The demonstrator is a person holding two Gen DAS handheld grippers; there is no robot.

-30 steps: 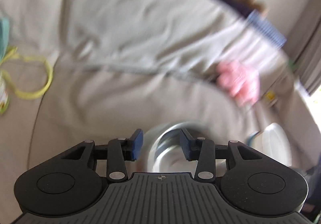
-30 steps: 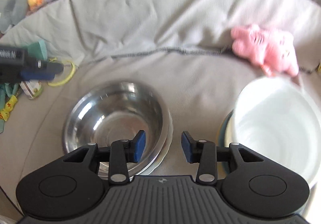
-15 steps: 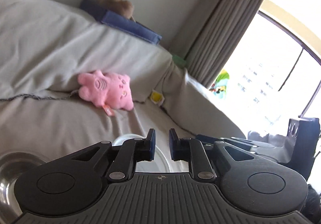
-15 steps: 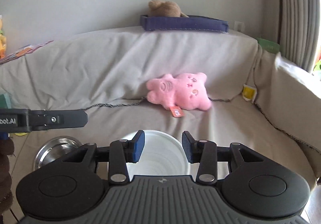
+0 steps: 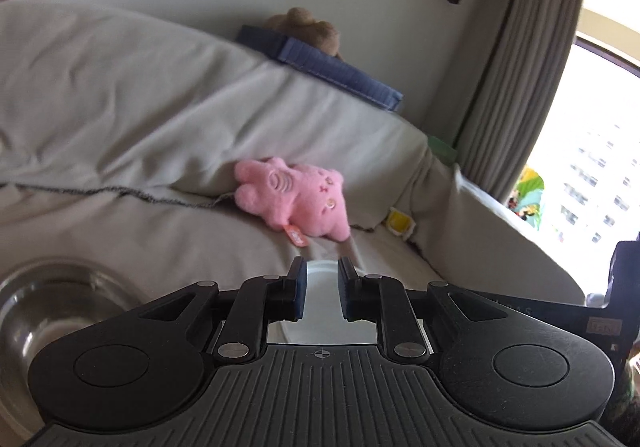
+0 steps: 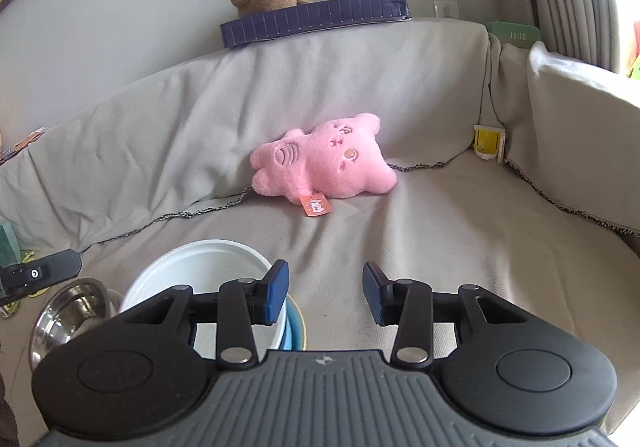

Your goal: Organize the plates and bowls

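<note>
We see a grey fabric-draped sofa (image 6: 440, 247) with a fuzzy pink plush toy (image 6: 324, 163), its orange tag unreadable, lying at the seat's back. Nearer than the toy, a smooth round white bowl (image 6: 200, 267) sits on a blue plate (image 6: 294, 327), a shiny steel bowl (image 6: 68, 311) just left of them. Our left tool (image 5: 322, 291) is nearly closed and grips nothing; our right tool (image 6: 324, 295) stands partly open, empty, right of the white bowl.
</note>
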